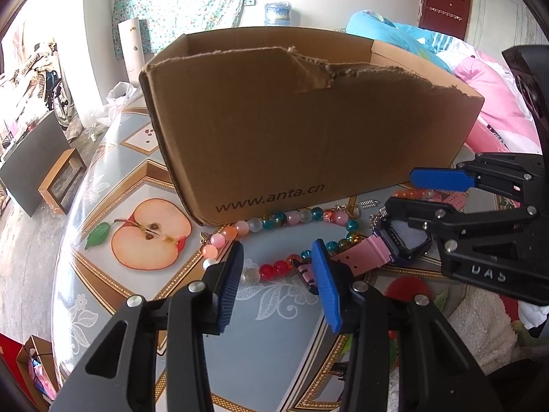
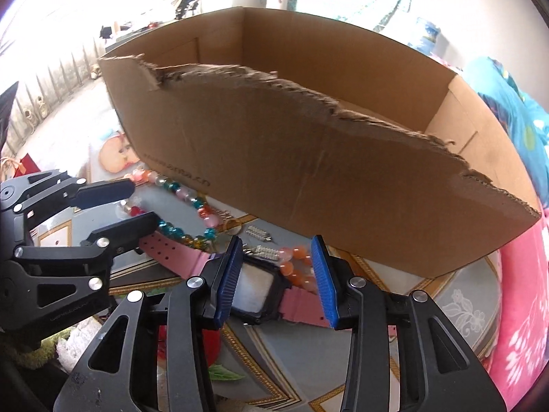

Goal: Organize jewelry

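Item: pink-strapped watch [image 2: 255, 286], lying flat on the patterned table [image 1: 144, 178] just in front of the torn cardboard box [image 1: 308, 130].

Long axis: in the right wrist view the strap runs from about 10 o'clock to 4 o'clock, crossing between the fingers of the right gripper [image 2: 276, 279].

Right gripper: jaws part-open and straddling the watch face. The left pad sits at the case edge. Whether either pad presses cannot be told, and no firm grip is evident.

Left gripper [image 1: 278, 283]: jaws part-open over the free strap end and the red beads. The buckle end lies against its right pad, with nothing clearly clamped.

Nearer hand: judged the right, since the watch body lies directly between its fingers. The left reaches only the strap tip.

Adjacent: a multicoloured bead string [image 1: 274, 221] loops at 12 o'clock of the left gripper, along the box foot. Orange beads [image 2: 295, 262] lie just beyond the watch face, touching or nearly so. A small silver clasp [image 2: 259, 233] lies nearer the box.

Obstruction: the box's near wall stands between watch and interior. A lift over its ragged edge appears necessary, and the beads could snag.
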Demonstrator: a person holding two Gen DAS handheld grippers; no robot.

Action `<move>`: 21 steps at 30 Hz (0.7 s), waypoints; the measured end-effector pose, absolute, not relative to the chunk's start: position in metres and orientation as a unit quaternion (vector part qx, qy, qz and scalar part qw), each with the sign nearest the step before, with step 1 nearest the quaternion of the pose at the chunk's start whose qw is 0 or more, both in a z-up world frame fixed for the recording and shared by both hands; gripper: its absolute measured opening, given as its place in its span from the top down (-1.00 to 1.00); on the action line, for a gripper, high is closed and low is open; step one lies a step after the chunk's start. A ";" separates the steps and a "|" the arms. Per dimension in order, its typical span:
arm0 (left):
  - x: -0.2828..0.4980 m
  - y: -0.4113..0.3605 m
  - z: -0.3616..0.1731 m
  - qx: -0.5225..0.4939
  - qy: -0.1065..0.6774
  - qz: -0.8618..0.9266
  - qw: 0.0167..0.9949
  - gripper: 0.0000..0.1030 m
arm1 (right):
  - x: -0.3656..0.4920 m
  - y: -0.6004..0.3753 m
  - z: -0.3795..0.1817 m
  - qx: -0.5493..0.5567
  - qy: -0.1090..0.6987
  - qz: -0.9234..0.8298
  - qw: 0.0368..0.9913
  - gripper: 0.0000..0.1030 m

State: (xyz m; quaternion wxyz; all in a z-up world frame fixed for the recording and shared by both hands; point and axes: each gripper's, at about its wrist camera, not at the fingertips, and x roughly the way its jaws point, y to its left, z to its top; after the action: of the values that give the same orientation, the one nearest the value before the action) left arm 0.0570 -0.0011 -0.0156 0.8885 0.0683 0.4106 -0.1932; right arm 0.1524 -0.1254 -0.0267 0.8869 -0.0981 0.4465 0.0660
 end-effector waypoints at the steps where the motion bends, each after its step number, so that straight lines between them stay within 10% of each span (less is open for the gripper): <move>1: 0.057 -0.001 -0.015 0.068 0.411 -0.193 0.888 0.22 | 0.153 -0.129 -0.024 -0.095 0.443 0.060 0.889 0.27; 21: 0.051 -0.007 -0.012 0.093 0.413 -0.185 0.887 0.22 | 0.110 -0.117 -0.023 -0.148 0.429 0.221 0.863 0.04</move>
State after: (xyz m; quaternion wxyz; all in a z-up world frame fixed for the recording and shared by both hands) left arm 0.0510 -0.0066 -0.0120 0.8868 0.0925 0.4133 -0.1850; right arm 0.1099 -0.1172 -0.0227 0.8632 -0.1482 0.4291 0.2211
